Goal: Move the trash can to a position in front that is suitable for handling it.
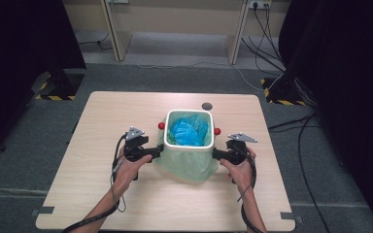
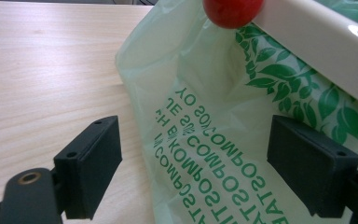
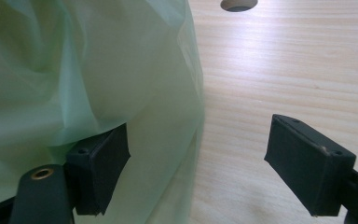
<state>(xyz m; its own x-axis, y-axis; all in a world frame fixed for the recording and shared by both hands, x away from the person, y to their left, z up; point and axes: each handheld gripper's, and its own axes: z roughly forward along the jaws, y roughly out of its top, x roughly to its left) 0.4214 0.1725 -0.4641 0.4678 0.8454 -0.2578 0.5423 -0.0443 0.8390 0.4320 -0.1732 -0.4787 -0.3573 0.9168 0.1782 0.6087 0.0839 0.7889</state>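
Note:
A small white bin stands mid-table, lined with a pale green compostable bag whose skirt drapes down outside; something blue lies inside. Red knobs stick out at both sides of the rim. My left gripper is at the bin's left side, open, with the printed bag hanging between its jaws under a red knob. My right gripper is at the bin's right side, open, its left jaw against the bag's folds, bare table past the right jaw.
The light wooden table has a round cable hole behind the bin, which appears again as the hole in the right gripper view. Dark curtains, stands with hazard tape and floor cables surround the table.

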